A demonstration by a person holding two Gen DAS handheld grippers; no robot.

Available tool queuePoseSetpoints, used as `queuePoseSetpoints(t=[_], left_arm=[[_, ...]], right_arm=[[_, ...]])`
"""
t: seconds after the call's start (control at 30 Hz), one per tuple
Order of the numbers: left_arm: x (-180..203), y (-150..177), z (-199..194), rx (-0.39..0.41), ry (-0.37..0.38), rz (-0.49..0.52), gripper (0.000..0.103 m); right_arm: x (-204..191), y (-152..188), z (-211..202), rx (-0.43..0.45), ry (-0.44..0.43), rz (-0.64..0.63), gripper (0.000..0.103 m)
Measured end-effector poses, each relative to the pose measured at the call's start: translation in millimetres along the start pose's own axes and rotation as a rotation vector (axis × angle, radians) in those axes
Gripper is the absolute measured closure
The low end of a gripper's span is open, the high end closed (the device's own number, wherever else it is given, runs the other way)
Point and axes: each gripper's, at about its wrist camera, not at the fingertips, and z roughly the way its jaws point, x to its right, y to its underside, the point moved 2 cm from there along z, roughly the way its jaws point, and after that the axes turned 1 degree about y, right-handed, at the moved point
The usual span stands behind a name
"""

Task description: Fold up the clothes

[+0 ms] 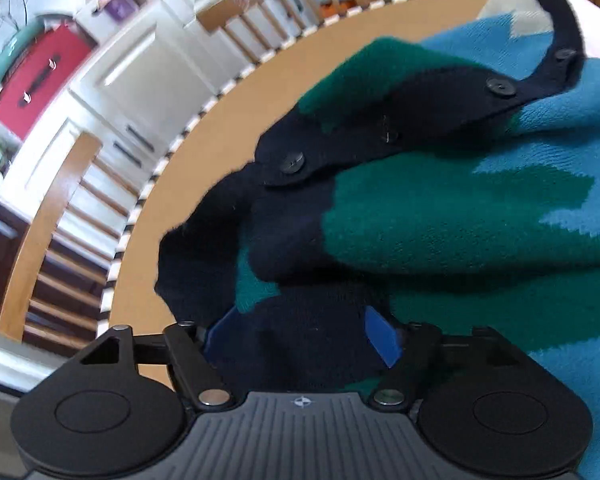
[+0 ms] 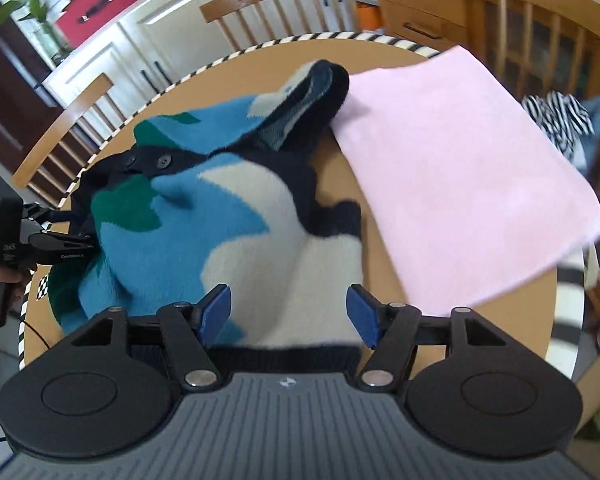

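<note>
We see the cardigan [image 2: 219, 208] crumpled on the table [image 2: 380, 56], beside a pink cloth [image 2: 460, 168]. Our right gripper [image 2: 287, 312] hangs released over its hem; our left gripper [image 1: 300, 332] straddles navy knit, grip unclear.

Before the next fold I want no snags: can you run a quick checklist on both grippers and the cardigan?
1. Right gripper open over the cardigan: ok.
2. Left gripper free of the knit: cannot tell, dark fabric lies between its jaws.
3. Cardigan flat: not ok, bunched.
4. Buttons fastened: cannot tell.
5. Pink cloth clear of the cardigan: not ok, they touch at the collar.
6. Cardigan on the table: ok.
</note>
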Motion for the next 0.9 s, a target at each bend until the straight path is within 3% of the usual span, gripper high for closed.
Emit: queuePoseSetpoints(t=[0.03, 0.1, 0.2, 0.27, 0.37, 0.4, 0.43, 0.5, 0.63, 0.7, 0.77, 0.8, 0.83, 0.9], left_arm=[[-15, 6, -2, -0.010, 0.045, -0.111, 0.095], [-47, 19, -7, -0.032, 0.135, -0.338, 0.103], [-97, 79, -38, 0.023, 0.086, -0.674, 0.103], [-116, 133, -62, 0.033, 0.067, -0.813, 0.103], [-117, 175, -86, 0.076, 0.147, -0.843, 0.098], [-111, 170, -93, 0.107, 0.148, -0.803, 0.084], [-105, 164, -101, 0.137, 0.149, -0.763, 0.063], [-86, 133, -105, 0.198, 0.132, -0.643, 0.049], [-29, 61, -85, 0.215, 0.135, -0.426, 0.042], [2, 32, -63, 0.208, 0.080, -0.292, 0.035], [30, 16, -31, 0.139, -0.039, -0.139, 0.037], [36, 14, -19, 0.104, -0.077, -0.095, 0.063], [34, 15, -9, 0.068, -0.065, -0.109, 0.094], [12, 29, -11, 0.049, -0.033, -0.301, 0.096]], right_arm=[[-3, 3, -1, 0.006, 0.008, 0.007, 0.037], [-9, 7, -1, 0.015, 0.027, 0.009, 0.038], [-12, 11, -8, 0.037, 0.069, -0.034, 0.039], [-13, 14, -11, 0.038, 0.072, -0.063, 0.038], [-15, 17, -11, 0.018, 0.055, -0.099, 0.036], [-17, 18, -8, 0.004, 0.054, -0.112, 0.036], [-19, 19, -4, -0.009, 0.057, -0.126, 0.036], [-25, 17, 3, -0.023, 0.059, -0.133, 0.036], [-37, 11, 8, -0.016, 0.012, -0.105, 0.036], [-44, 10, 7, -0.010, -0.008, -0.110, 0.035], [-46, 12, 2, -0.011, -0.006, -0.129, 0.035], [-46, 14, 0, -0.012, -0.005, -0.137, 0.034], [-46, 15, -3, -0.013, -0.004, -0.145, 0.034], [-41, 16, -8, -0.010, 0.005, -0.154, 0.034]])
